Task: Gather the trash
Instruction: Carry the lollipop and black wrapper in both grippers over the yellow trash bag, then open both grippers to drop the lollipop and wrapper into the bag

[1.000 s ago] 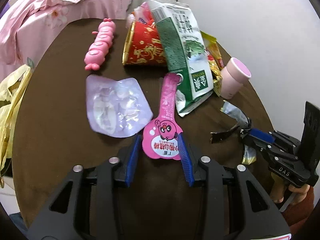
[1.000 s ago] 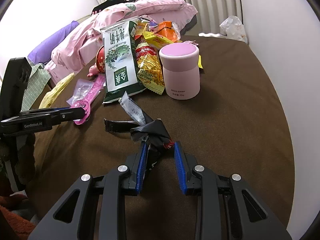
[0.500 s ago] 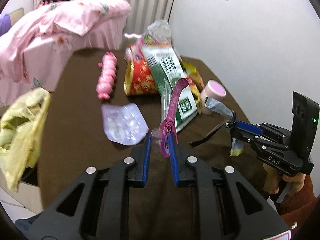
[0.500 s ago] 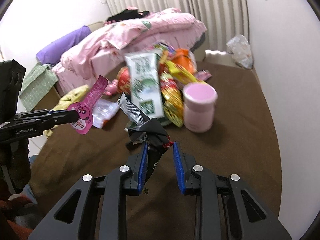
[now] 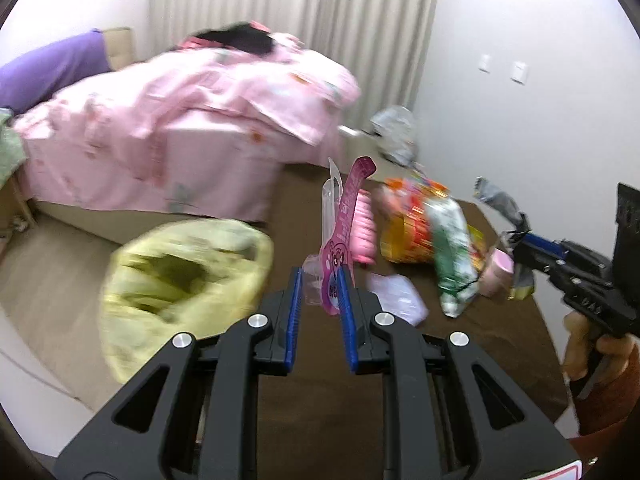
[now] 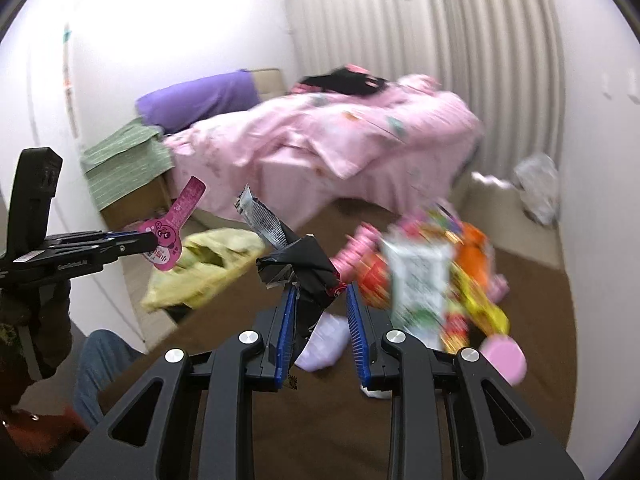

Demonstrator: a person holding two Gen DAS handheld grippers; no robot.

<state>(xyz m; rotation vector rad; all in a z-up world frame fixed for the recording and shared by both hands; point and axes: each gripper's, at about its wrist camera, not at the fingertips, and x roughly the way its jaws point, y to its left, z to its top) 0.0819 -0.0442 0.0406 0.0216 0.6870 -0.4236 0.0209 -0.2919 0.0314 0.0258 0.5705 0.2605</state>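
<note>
Lifted above the brown table (image 5: 320, 400), my left gripper (image 5: 318, 276) is shut on a pink spoon-shaped wrapper (image 5: 346, 216) with a cartoon face and a clear plastic backing; it stands upright between the blue pads. The right wrist view shows that gripper (image 6: 148, 242) at left with the pink wrapper (image 6: 176, 224). My right gripper (image 6: 320, 292) is shut on a crumpled black and silver wrapper (image 6: 308, 272), and appears at the right of the left wrist view (image 5: 520, 236). A yellow trash bag (image 5: 180, 276) gapes open beyond the table's left edge.
Snack packets (image 5: 432, 232), a pink caterpillar toy (image 5: 362, 228), a pink cup (image 5: 496, 276) and a lilac clear packet (image 5: 396, 300) lie on the table's far side. A bed with pink bedding (image 5: 180, 120) stands behind. A person's knee (image 6: 100, 356) is at the lower left.
Both grippers rose from the table, each carrying its wrapper. The left one closed on the pink wrapper and swung left, bringing the yellow bag into view.
</note>
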